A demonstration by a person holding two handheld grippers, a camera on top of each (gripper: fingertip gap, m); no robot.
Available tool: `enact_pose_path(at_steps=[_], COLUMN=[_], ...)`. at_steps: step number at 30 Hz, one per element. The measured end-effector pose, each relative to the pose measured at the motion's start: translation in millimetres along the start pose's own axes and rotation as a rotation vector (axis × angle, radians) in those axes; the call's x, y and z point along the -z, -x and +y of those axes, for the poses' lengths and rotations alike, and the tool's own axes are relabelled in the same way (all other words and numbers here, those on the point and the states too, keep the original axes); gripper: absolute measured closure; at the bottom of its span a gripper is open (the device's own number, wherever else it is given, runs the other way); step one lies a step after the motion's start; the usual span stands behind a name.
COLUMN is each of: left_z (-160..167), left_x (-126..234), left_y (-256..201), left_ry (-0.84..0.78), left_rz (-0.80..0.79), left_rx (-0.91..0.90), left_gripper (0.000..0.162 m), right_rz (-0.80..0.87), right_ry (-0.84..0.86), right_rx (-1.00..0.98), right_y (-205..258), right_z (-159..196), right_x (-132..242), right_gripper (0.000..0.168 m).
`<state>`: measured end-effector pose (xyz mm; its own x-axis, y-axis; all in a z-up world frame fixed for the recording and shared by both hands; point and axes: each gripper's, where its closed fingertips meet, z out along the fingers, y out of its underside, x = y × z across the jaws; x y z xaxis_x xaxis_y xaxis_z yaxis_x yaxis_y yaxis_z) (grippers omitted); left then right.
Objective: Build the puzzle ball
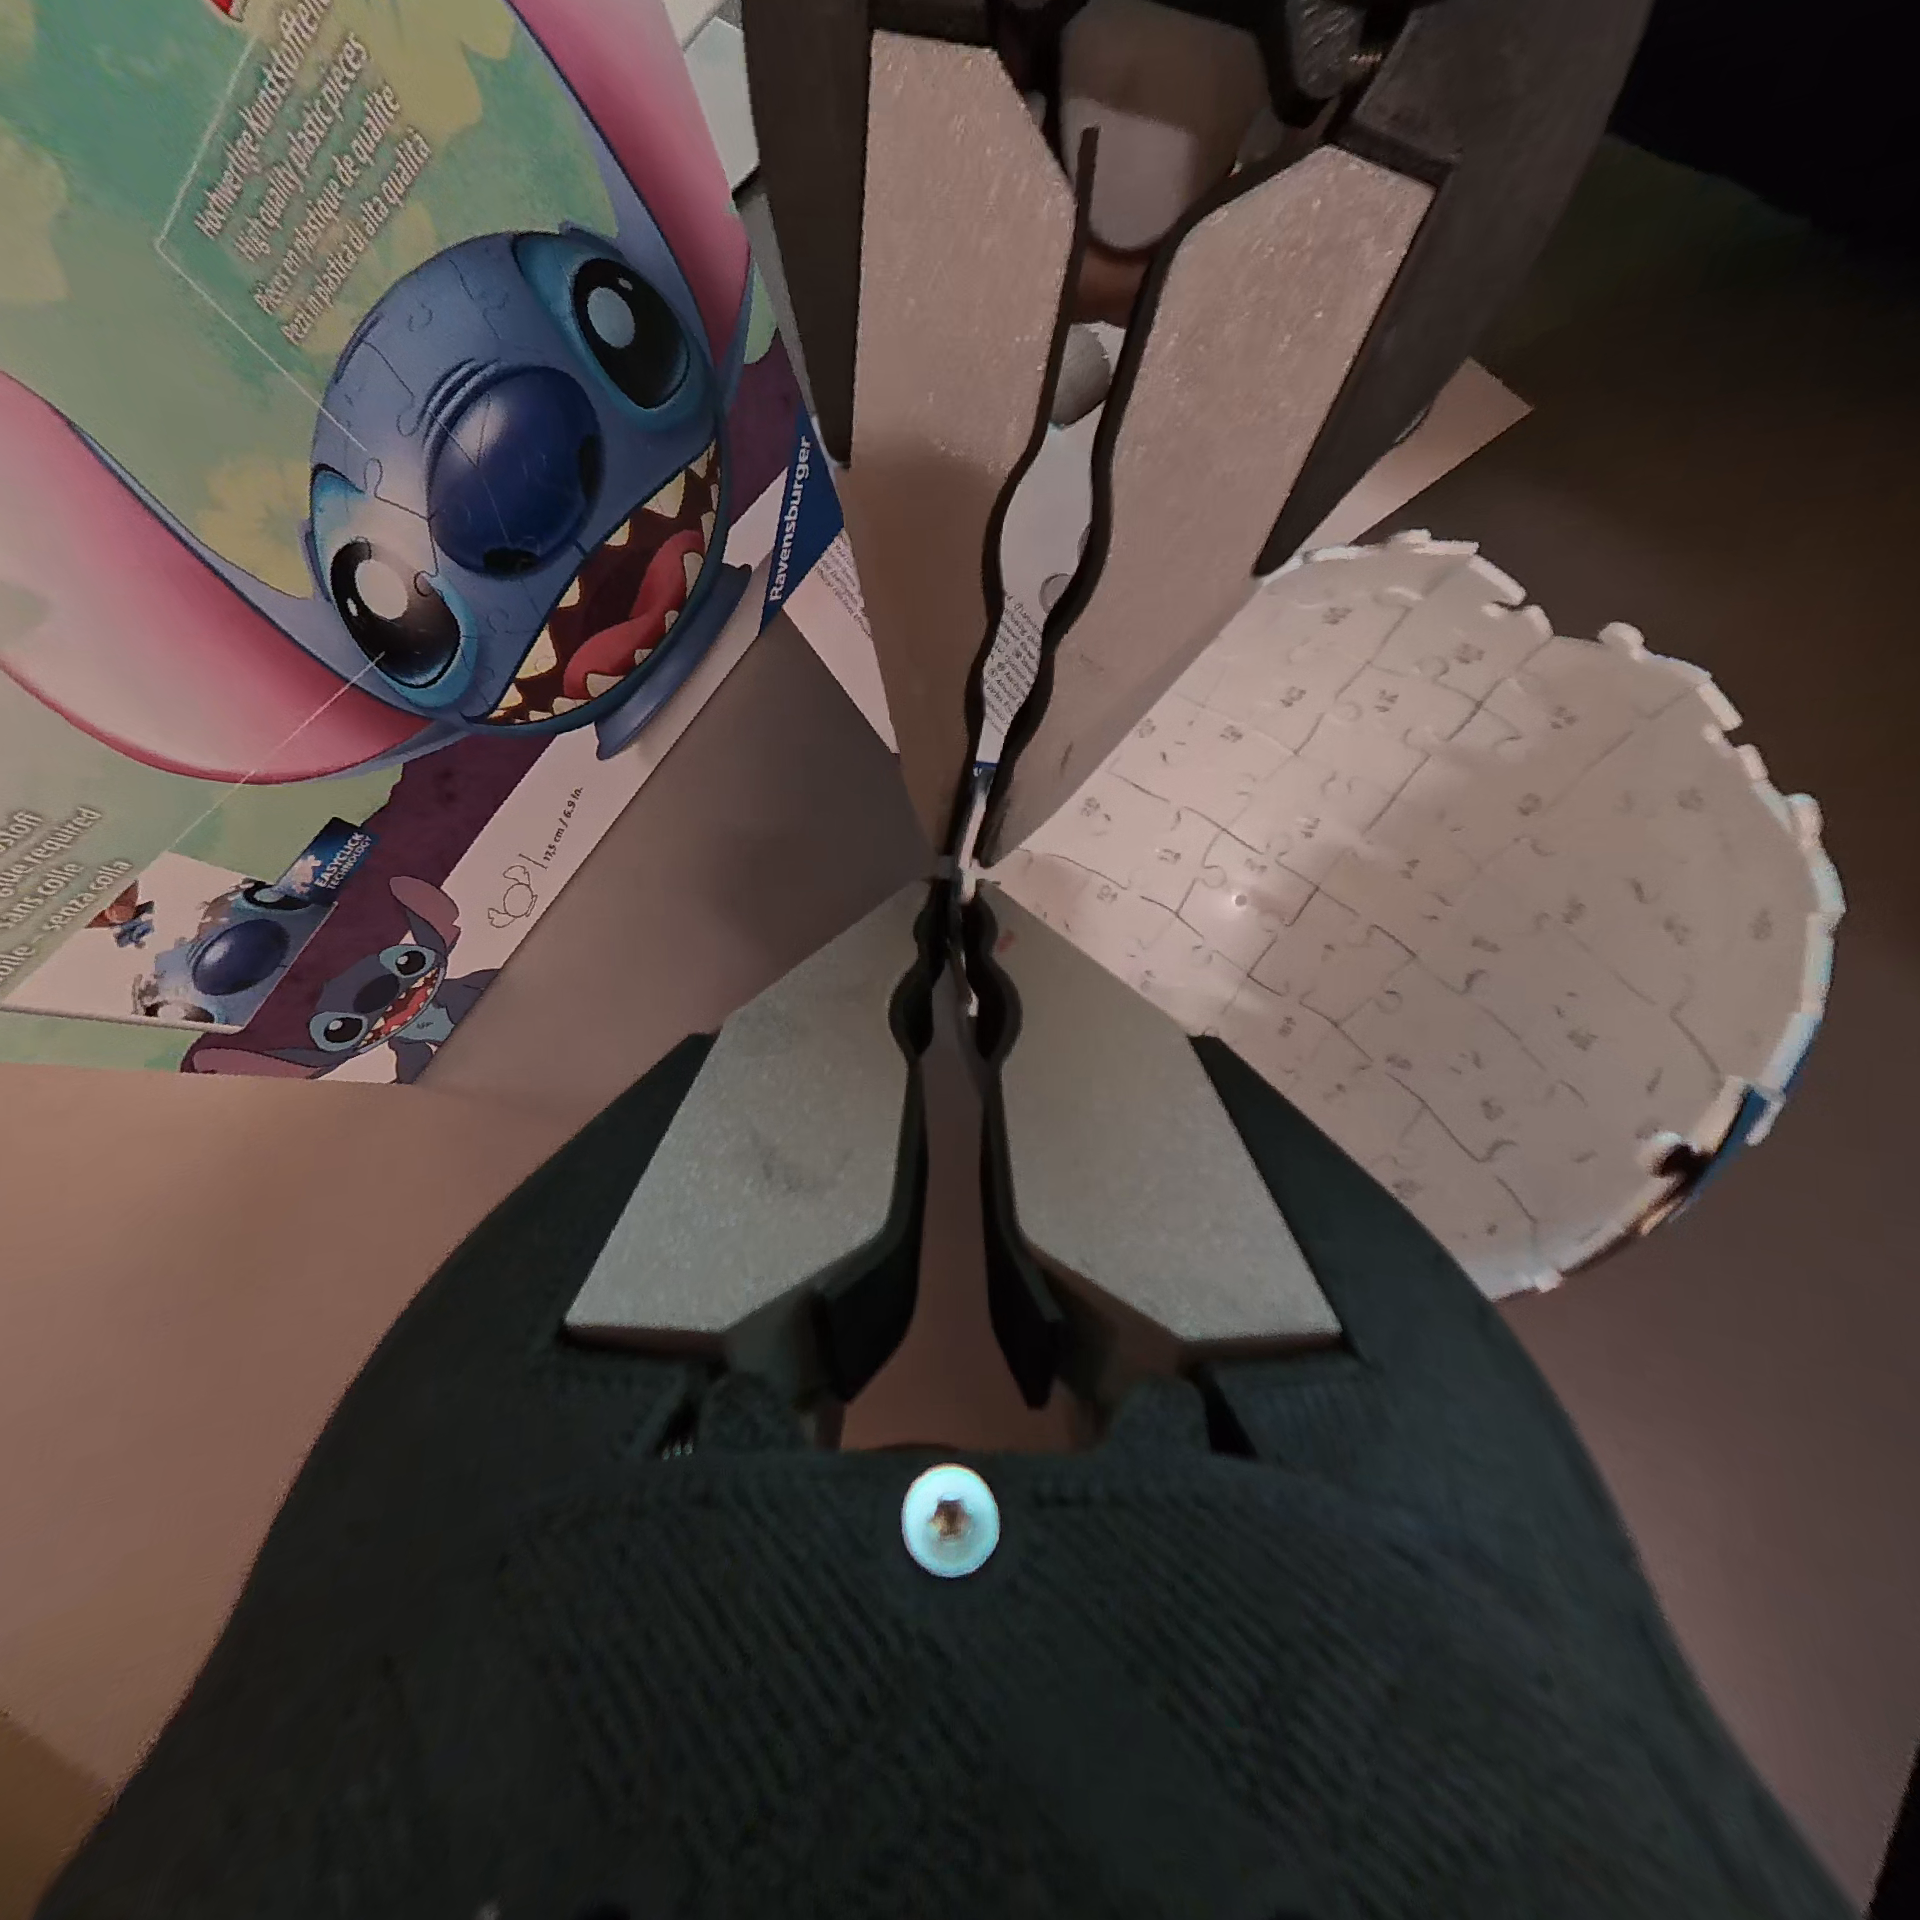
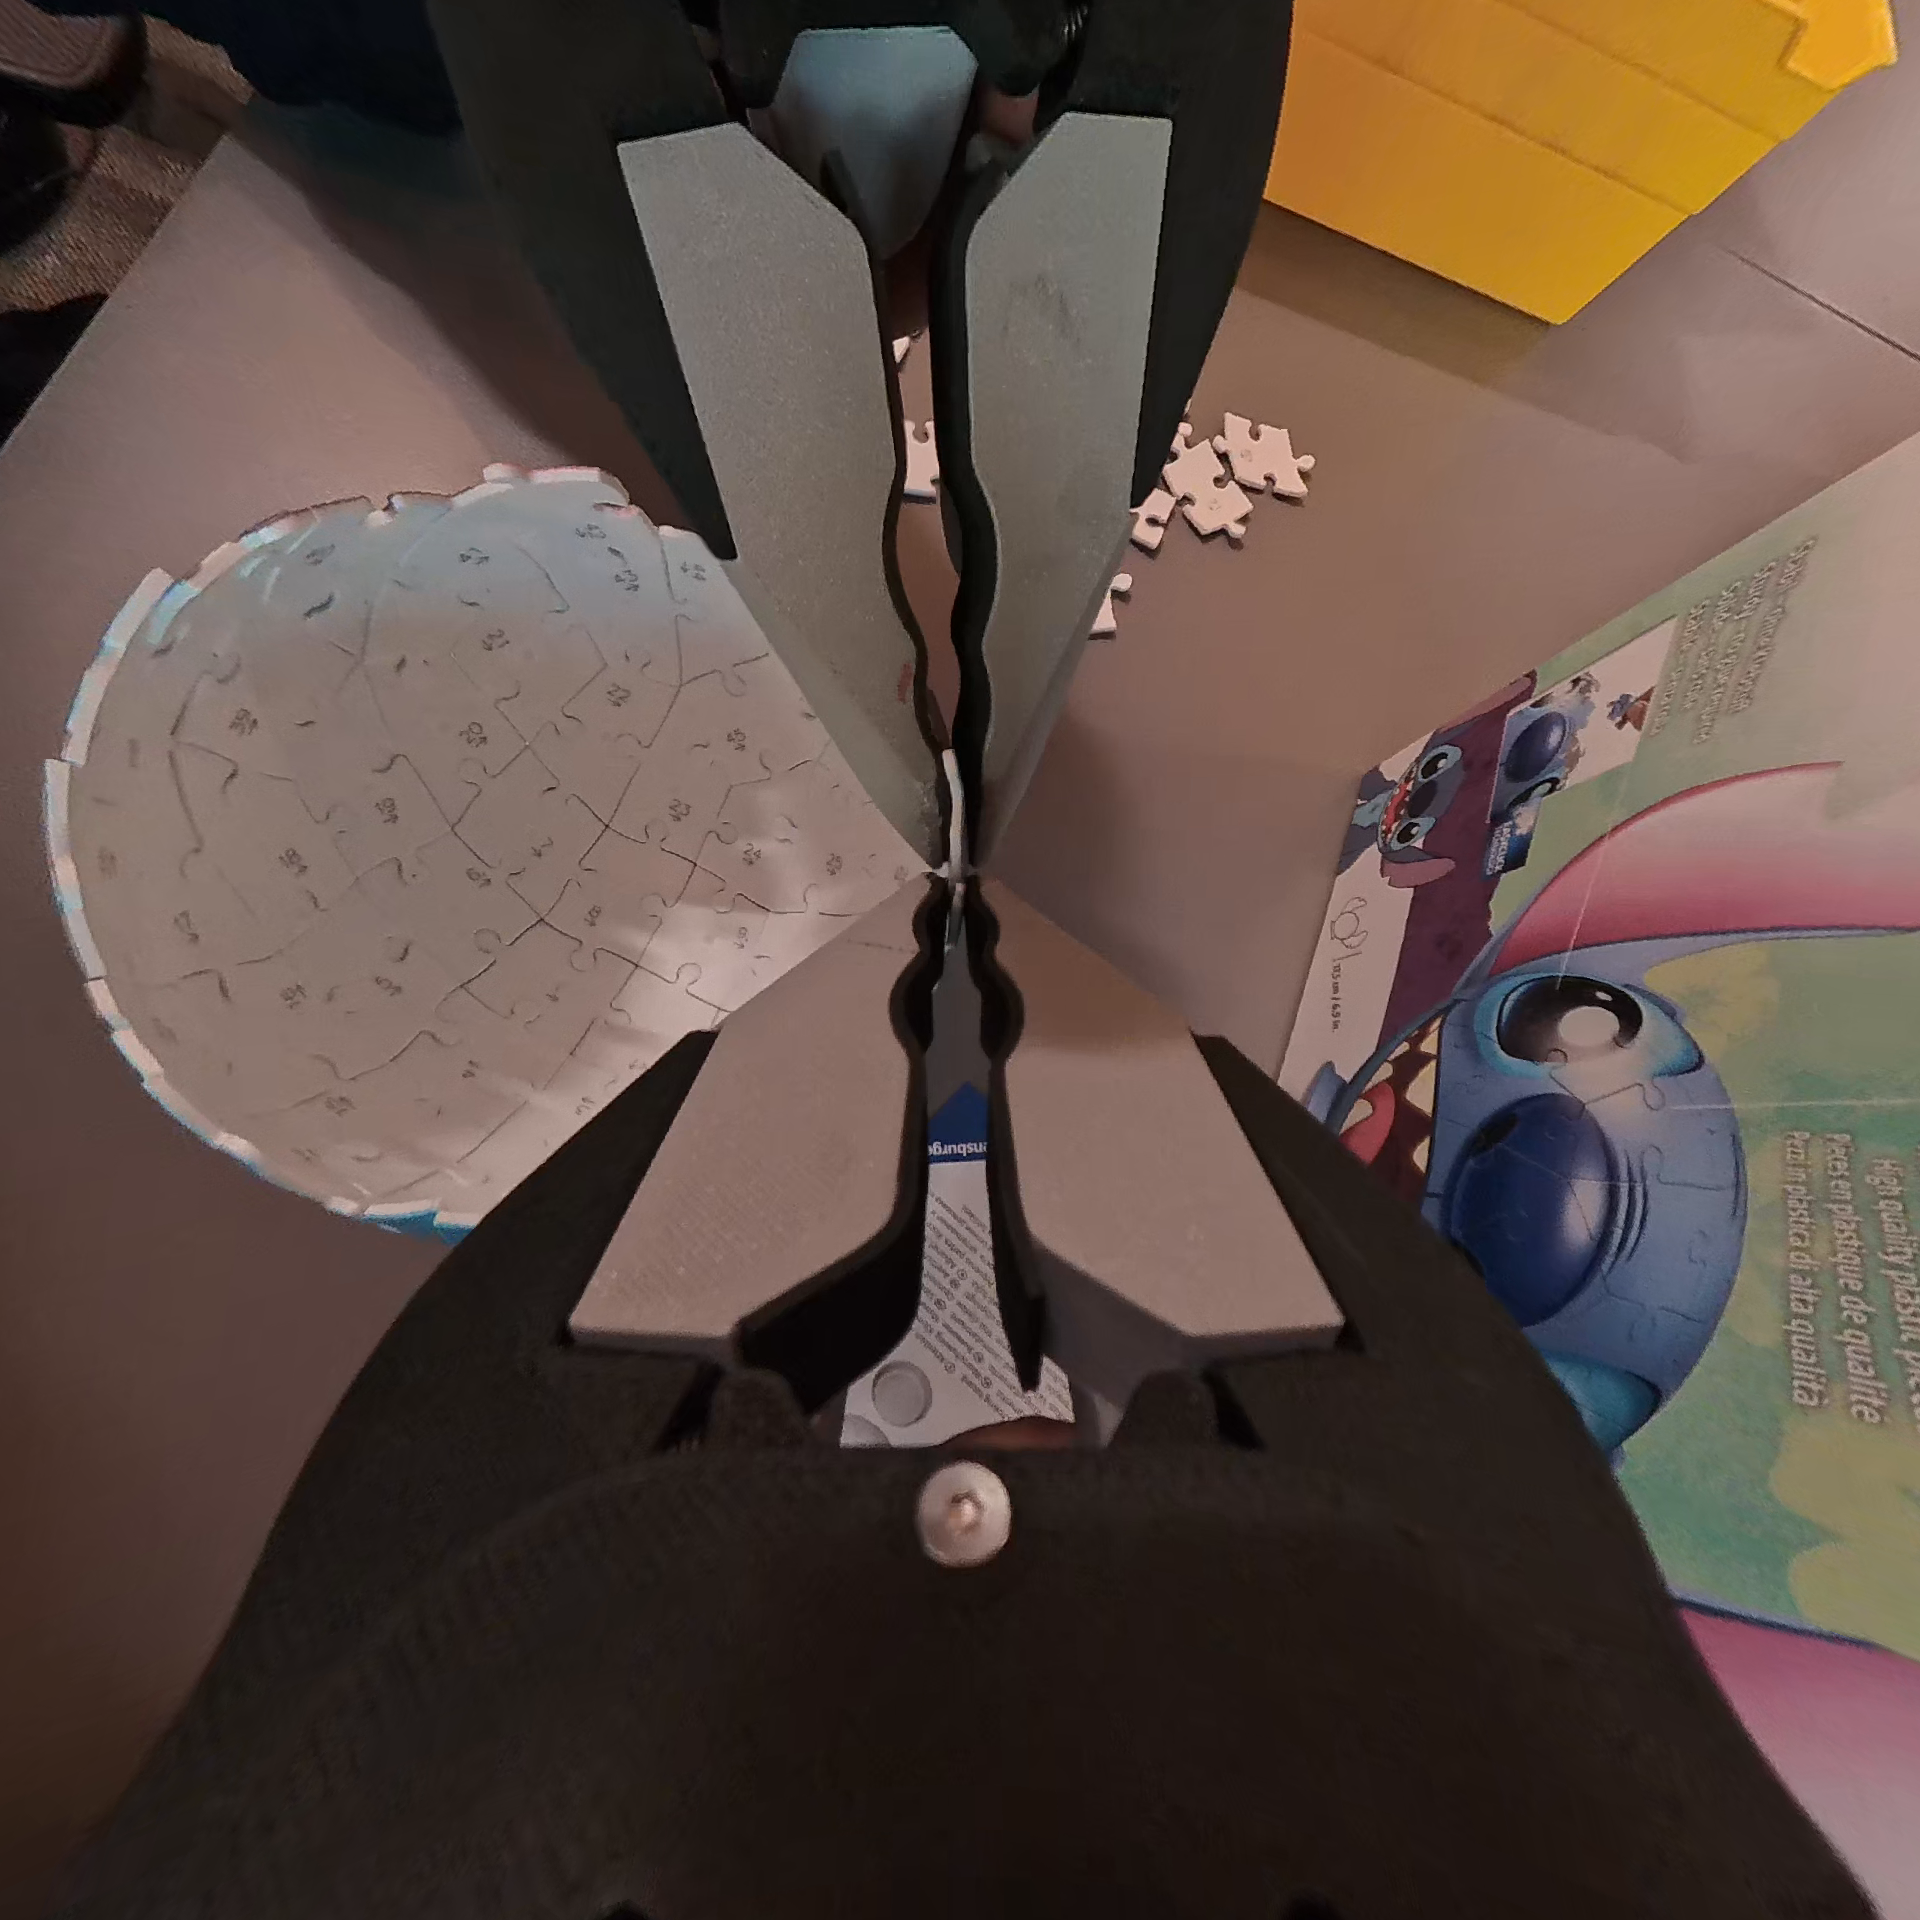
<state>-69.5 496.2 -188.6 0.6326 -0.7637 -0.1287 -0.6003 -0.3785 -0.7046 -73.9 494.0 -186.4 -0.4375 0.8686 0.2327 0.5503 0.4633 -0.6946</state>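
Observation:
The half-built puzzle ball lies open like a bowl on the brown table, its white numbered inside facing up; it also shows in the right wrist view. My left gripper and right gripper meet tip to tip above the table beside the bowl. A small white puzzle piece is pinched edge-on where the tips meet. Both grippers look shut on it. The right gripper comes in from the top of the left wrist view, and the left gripper from the top of the right wrist view.
The flat puzzle box with a blue cartoon creature lies next to the grippers, and shows in the right wrist view too. Several loose white pieces lie beyond. A yellow box stands at the far right. Both grippers' tips are close together, under 4 cm apart.

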Motion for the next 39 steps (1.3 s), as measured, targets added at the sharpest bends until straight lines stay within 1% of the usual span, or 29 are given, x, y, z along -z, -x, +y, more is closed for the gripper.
enact_pose_path(at_steps=[20, 22, 28, 29, 31, 33, 36, 39], left_z=[0.8, 0.9, 1.6, 1.3, 3.3, 3.0, -3.7, -20.1], left_x=[0.0, -0.1, -0.5, -0.2, -1.2, -0.1, 9.7, 32.3], left_y=[1.3, 1.2, 1.2, 1.5, -0.8, -4.3, -3.6, 1.7], left_ry=[-0.002, -0.006, -0.010, -0.013, -0.002, -0.005, -0.052, -0.160], left_rz=[-0.018, -0.016, -0.023, -0.025, -0.011, 0.010, 0.019, 0.022], left_rx=[0.007, 0.012, 0.013, 0.016, 0.026, 0.032, 0.040, 0.066], left_gripper=[0.162, 0.162, 0.162, 0.161, 0.141, 0.134, 0.131, 0.130], right_rz=[0.005, 0.014, 0.012, 0.020, 0.048, 0.072, 0.096, 0.151], right_ry=[0.010, 0.007, -0.059, -0.068, -0.081, -0.110, -0.176, -0.230], right_rx=[-0.036, -0.037, -0.015, -0.007, 0.005, 0.005, -0.006, -0.009], right_y=[-2.7, -4.5, -3.1, -3.7, -7.1, -10.8, -15.0, -21.5], right_z=[0.2, 0.3, -11.9, -14.0, -17.4, -22.6, -34.4, -44.7], right_x=[-0.2, 0.7, 14.3, 17.0, 22.2, 28.0, 39.6, 55.0], right_gripper=[0.168, 0.163, 0.157, 0.157, 0.156, 0.156, 0.156, 0.153])
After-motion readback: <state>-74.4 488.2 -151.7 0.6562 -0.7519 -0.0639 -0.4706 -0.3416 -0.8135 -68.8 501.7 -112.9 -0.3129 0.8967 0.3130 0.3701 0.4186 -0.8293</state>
